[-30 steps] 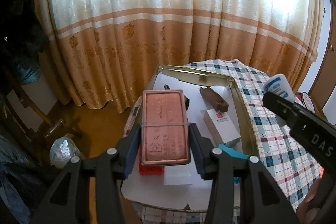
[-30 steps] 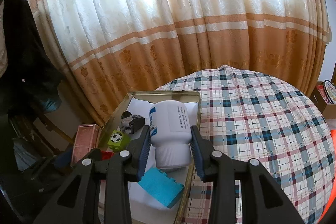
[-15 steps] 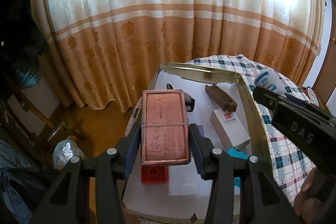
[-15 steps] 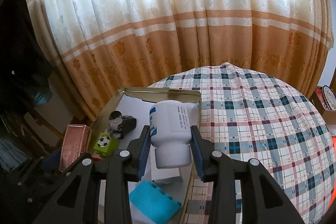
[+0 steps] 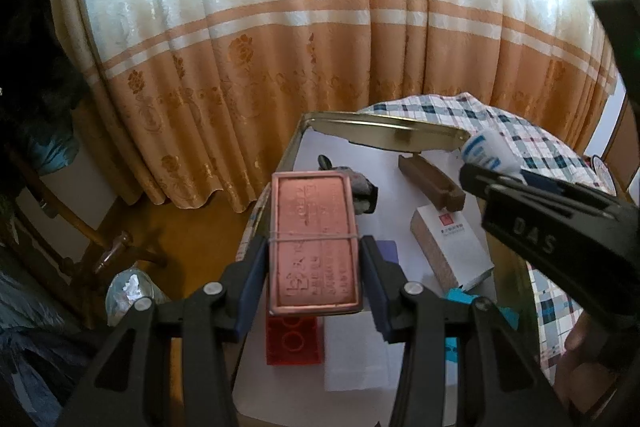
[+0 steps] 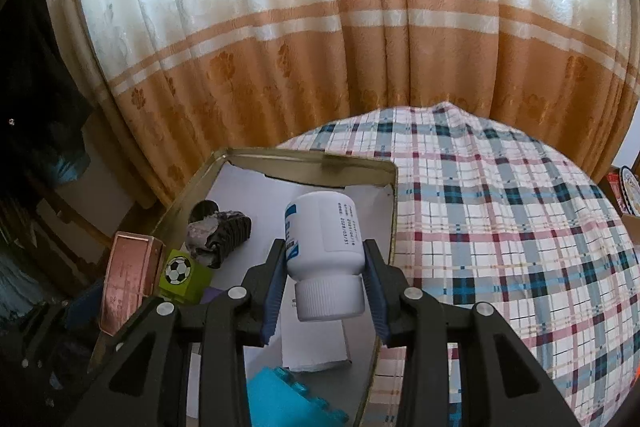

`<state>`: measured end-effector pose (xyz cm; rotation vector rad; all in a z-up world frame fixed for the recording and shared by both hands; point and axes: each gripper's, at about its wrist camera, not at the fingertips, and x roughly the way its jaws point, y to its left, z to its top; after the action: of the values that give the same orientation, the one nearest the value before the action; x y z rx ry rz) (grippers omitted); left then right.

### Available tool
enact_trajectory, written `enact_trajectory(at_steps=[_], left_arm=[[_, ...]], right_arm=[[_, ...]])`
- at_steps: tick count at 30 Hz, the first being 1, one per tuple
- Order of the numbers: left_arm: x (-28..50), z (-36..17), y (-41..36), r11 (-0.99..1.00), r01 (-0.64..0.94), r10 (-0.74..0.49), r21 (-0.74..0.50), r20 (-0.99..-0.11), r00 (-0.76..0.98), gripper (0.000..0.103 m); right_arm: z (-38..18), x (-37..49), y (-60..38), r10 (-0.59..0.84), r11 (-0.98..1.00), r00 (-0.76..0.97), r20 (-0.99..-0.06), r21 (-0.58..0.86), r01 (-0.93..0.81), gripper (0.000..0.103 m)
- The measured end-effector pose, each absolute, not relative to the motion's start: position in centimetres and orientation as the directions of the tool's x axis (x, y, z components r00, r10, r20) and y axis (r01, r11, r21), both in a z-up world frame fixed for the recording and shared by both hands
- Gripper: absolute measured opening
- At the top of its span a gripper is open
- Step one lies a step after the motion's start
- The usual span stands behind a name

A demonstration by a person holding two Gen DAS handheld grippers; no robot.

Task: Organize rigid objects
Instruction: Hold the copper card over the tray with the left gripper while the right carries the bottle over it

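My left gripper (image 5: 314,281) is shut on a copper-pink rectangular tin (image 5: 313,245) with a rubber band round it, held over the left edge of a shallow gold metal tray (image 5: 384,131). In the right wrist view the same pink tin (image 6: 128,281) shows at the tray's left rim. A white pill bottle (image 6: 324,251) with a blue label, cap toward the camera, is held in my right gripper (image 6: 325,285), which is shut on it above the gold tray (image 6: 394,211) near its right wall. The right gripper and its white bottle (image 5: 486,149) cross the right side of the left wrist view.
Inside the paper-lined tray lie a red brick (image 5: 294,341), a white box (image 5: 450,241), a brown wooden piece (image 5: 430,181), a cyan block (image 6: 280,399), a green football cube (image 6: 182,275) and a dark crumpled object (image 6: 222,233). Plaid cloth (image 6: 500,227) covers the table. Curtains hang behind.
Both grippers have drifted left and slightly down over the tray, holding their objects. The right gripper now reaches further across the left wrist view.
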<state>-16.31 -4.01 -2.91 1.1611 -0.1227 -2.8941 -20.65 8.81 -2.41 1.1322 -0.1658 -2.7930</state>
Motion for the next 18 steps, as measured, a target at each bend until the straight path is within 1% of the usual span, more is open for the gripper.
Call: enact_trajectory(at_steps=[6, 18], left_arm=[[-16.6, -3.6, -3.9, -0.994, -0.005, -0.071, 0.107, -0.698, -0.713, 0.046], [-17.1, -4.6, -3.6, -0.990, -0.003, -0.097, 0.138, -0.708, -0.699, 0.046]], right_arm=[[-3.5, -21.6, 8.7, -0.152, -0.987, -0.675, -0.722, 0.144, 0.068, 0.040], [-4.1, -22.2, 8.5, -0.168, -0.985, -0.639, -0.750, 0.155, 0.077, 0.040]])
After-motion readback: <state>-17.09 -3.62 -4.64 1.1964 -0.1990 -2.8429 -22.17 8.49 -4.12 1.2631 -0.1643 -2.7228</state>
